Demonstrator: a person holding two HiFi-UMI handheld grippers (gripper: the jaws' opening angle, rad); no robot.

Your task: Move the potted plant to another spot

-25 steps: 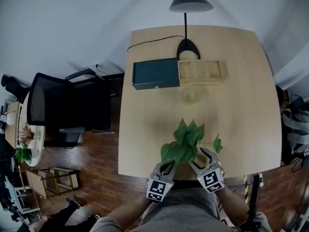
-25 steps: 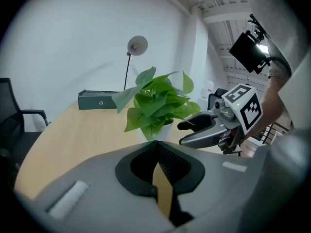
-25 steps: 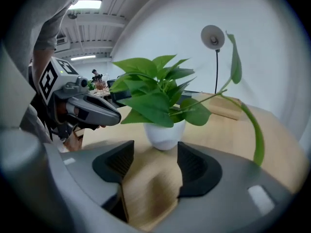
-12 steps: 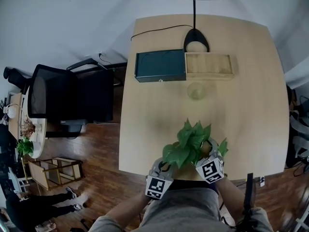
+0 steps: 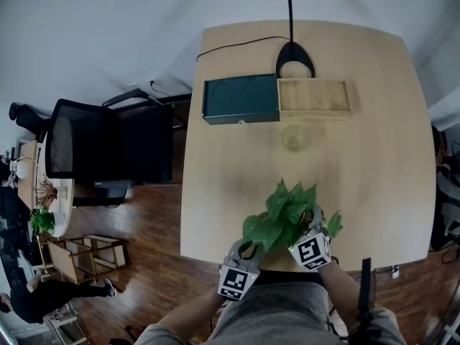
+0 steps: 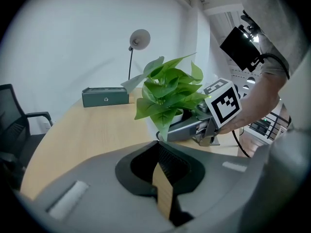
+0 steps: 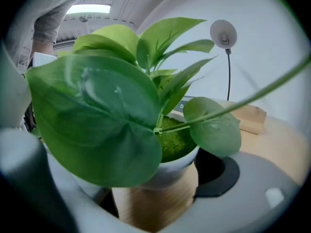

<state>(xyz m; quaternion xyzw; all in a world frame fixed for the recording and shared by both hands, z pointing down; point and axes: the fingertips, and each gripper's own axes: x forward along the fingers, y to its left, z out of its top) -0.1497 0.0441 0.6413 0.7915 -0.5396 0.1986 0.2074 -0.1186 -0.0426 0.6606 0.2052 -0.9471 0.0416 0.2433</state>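
The potted plant [image 5: 287,210], broad green leaves in a white pot [image 7: 170,166], stands near the front edge of the wooden table [image 5: 374,157]. My right gripper [image 5: 307,227] reaches in under the leaves from the right. Its jaws are opening, and the pot stands between them without either pad pressing on it. In the left gripper view the same plant [image 6: 170,91] rises just ahead, with the right gripper [image 6: 189,127] at its base. My left gripper [image 5: 248,244] rests left of the pot, shut and empty, a short gap from it.
At the back of the table lie a dark green box [image 5: 241,99] and a wooden tray [image 5: 314,96], with a desk lamp [image 5: 295,60] behind them. A clear glass [image 5: 295,137] stands mid-table. A black office chair [image 5: 100,153] is left of the table.
The right gripper has moved in to the plant's base and its jaws have spread around the pot. The left gripper has stayed put beside the plant.
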